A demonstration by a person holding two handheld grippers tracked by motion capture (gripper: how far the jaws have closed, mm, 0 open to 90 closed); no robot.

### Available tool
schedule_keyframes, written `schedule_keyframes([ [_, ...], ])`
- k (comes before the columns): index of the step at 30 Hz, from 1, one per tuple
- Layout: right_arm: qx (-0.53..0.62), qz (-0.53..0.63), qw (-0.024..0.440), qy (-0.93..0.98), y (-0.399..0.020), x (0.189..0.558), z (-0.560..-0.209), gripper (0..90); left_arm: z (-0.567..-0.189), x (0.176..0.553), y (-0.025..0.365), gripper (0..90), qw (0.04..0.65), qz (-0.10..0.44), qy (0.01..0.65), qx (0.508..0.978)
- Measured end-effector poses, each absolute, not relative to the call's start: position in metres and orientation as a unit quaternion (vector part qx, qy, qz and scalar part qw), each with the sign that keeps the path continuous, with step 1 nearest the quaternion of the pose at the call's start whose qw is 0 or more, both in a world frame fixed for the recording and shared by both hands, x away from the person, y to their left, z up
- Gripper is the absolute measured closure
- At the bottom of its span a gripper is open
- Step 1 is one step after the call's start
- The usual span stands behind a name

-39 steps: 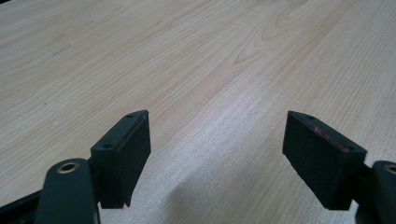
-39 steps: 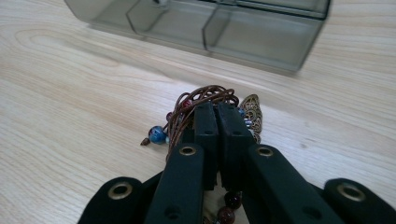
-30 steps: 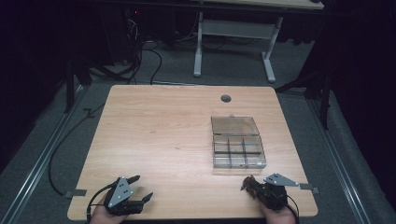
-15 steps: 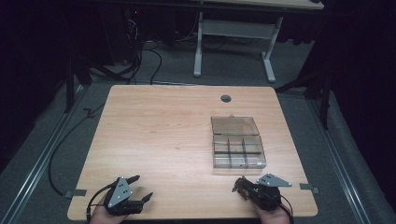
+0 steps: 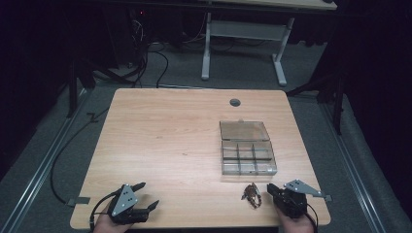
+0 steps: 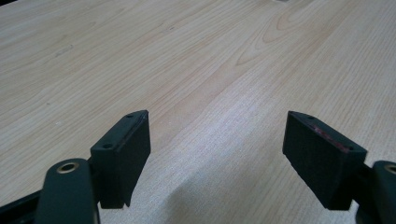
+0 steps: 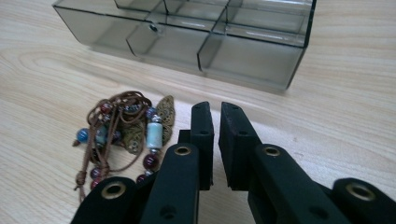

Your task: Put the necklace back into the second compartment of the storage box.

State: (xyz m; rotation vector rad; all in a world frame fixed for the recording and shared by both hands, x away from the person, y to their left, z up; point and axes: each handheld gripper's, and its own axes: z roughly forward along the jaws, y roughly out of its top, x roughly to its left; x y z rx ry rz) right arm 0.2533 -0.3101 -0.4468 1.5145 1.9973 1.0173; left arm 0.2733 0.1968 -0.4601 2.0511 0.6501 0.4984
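Note:
A bunch of brown cord strung with red, blue and pale beads (image 5: pixel 251 194) (image 7: pixel 126 135) lies on the wooden table (image 5: pixel 170 141) near its front edge. My right gripper (image 5: pixel 268 187) (image 7: pixel 215 106) sits just right of it, apart from it. Its jaws have just parted a little to a thin slit, with nothing between them. A clear smoky compartment box (image 5: pixel 248 167) (image 7: pixel 252 60) stands just beyond the beads, its lid (image 5: pixel 243 130) folded back flat. At the front left, my left gripper (image 5: pixel 149 194) (image 6: pixel 217 126) rests open over bare wood.
A round cable hole (image 5: pixel 235 102) sits near the table's far edge. Beyond the table stand a white desk frame (image 5: pixel 243 48) and loose cables on the floor (image 5: pixel 145 63). Bare wood spreads across the table's left and middle.
My right gripper went left along the front edge, then drew back right. The beaded cord now lies by itself on the table, left of the jaws. My left gripper kept still.

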Motion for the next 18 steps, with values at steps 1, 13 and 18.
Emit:
schedule_keyframes([
  [1, 0.547, 0.365, 0.214, 0.722, -0.310, 0.254, -0.448, 84.4, -0.460, 0.273, 0.197, 23.8, 0.450, 0.202, 0.263, 0.829],
  [13, 0.566, 0.307, 0.187, 0.742, -0.309, 0.261, -0.439, 79.6, -0.460, 0.272, 0.197, 23.9, 0.450, 0.201, 0.256, 0.832],
  [18, 0.566, 0.282, 0.173, 0.755, -0.307, 0.265, -0.436, 78.4, -0.460, 0.272, 0.197, 24.0, 0.449, 0.200, 0.251, 0.834],
])
